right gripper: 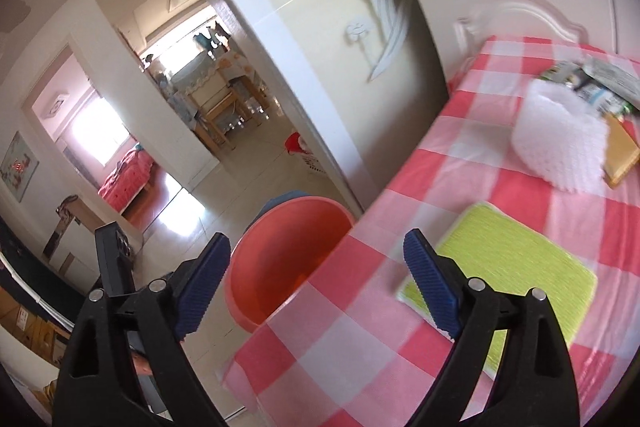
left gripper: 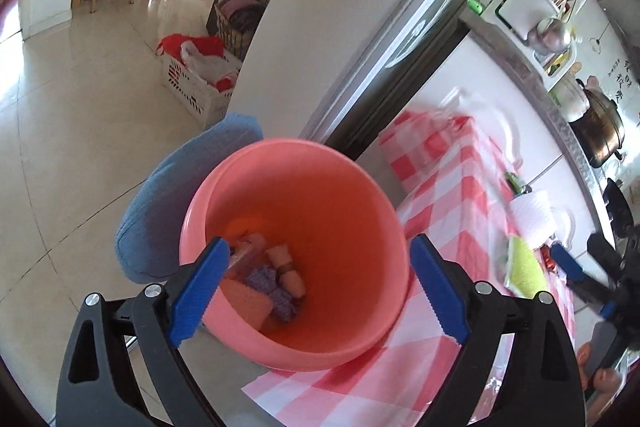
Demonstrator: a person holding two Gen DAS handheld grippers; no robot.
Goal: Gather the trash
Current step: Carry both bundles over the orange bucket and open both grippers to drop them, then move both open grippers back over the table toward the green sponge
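Beside the checkered table (right gripper: pixel 360 307), one pink bucket (left gripper: pixel 296 227) is sitting on the floor, holding several scraps; one green sponge (right gripper: pixel 516 267) is lying on top. Left claw (left gripper: pixel 316 291) and right claw (right gripper: pixel 316 283) are both gaping, empty.

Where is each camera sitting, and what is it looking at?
Left wrist: on the left tongs, looking down into the pink bucket; the right tongs and a hand show.
Right wrist: on the right tongs, facing the checkered table edge and green sponge.
Both see bucket, sponge and white foam.
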